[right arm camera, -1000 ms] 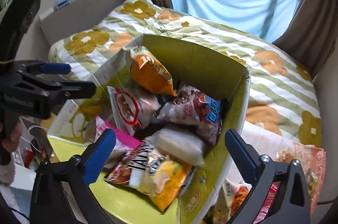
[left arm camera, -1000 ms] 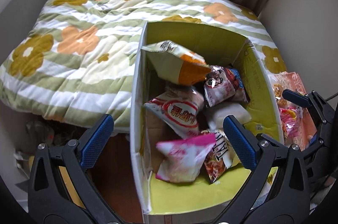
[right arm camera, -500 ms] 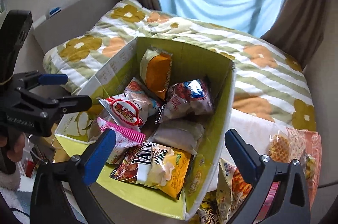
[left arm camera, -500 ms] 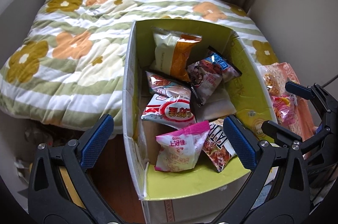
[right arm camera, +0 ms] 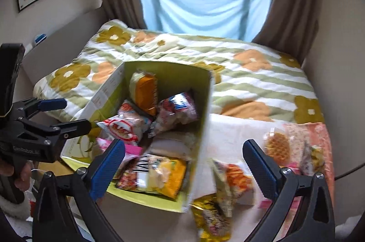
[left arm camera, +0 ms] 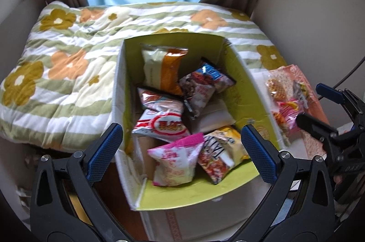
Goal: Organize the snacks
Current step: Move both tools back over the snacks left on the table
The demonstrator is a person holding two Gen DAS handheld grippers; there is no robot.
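Note:
An open cardboard box (left arm camera: 248, 91) with a green inside stands on the bed edge and holds several snack bags: an orange-and-white bag (left arm camera: 162, 68), a red-and-white bag (left arm camera: 164, 125), a pink bag (left arm camera: 175, 162), a yellow bag (left arm camera: 219, 155). The box also shows in the right wrist view (right arm camera: 203, 123). My left gripper (left arm camera: 182, 150) is open and empty above the box's near end. My right gripper (right arm camera: 184, 164) is open and empty, over the box's right wall. Loose snacks lie right of the box: a waffle pack (right arm camera: 277, 147), an orange bag (right arm camera: 235, 178), a yellow bag (right arm camera: 209, 217).
A flowered quilt (left arm camera: 68, 64) covers the bed behind and left of the box. A pink tray or cloth (left arm camera: 305, 86) holds the loose snacks at the right. Curtains and a blue sheet (right arm camera: 200, 4) hang at the window. Walls close in on both sides.
Both grippers have pulled back and up from the box, so it looks smaller and farther. More loose snacks show at the right. Both stay open.

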